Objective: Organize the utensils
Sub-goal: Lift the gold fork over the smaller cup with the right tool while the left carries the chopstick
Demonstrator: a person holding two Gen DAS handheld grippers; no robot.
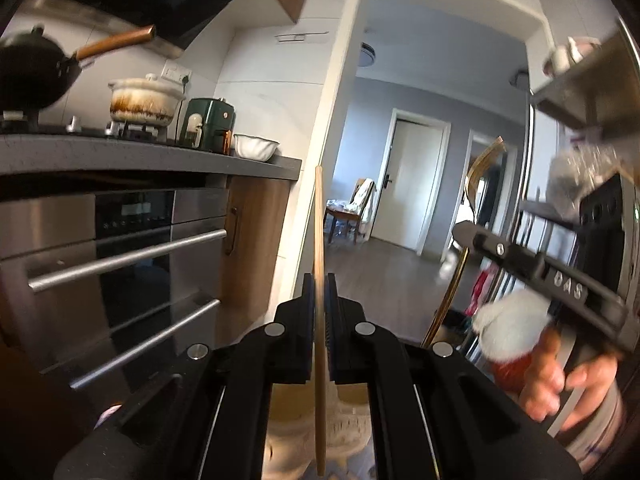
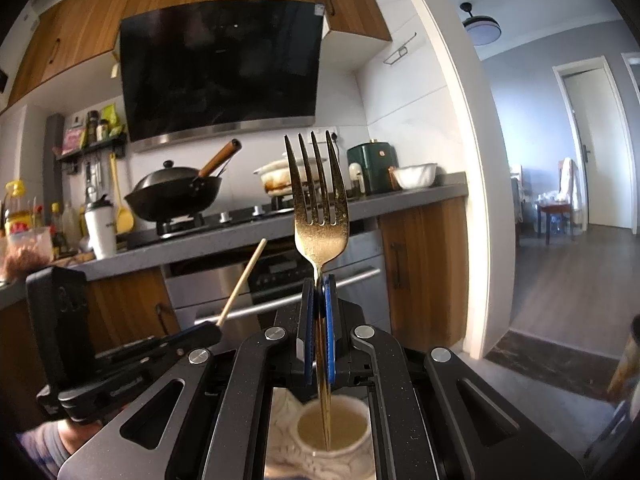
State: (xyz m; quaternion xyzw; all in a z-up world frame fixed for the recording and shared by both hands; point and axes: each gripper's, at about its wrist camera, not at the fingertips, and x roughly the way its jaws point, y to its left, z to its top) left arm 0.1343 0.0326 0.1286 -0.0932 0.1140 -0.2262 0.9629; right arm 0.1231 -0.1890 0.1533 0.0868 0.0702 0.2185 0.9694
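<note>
The left claw (image 1: 319, 280) is pinching a wooden chopstick (image 1: 319, 216) that points to 12 o'clock. The right claw (image 2: 319, 280) is pinching a gold fork (image 2: 320, 216), tines at 12 o'clock, its handle end over a white cup (image 2: 332, 428) at 6 o'clock.

left gripper (image 1: 319, 280): matte black linkage arms; round silver pivot screws; blue ribbed pads | right gripper (image 2: 319, 282): speckled black arms; silver pivot screws; blue pads; slotted cut-outs in the outer arms; raised letters "DAS" on its side | right hand (image 1: 560, 376): bare; white fluffy cuff over red at the wrist
</note>
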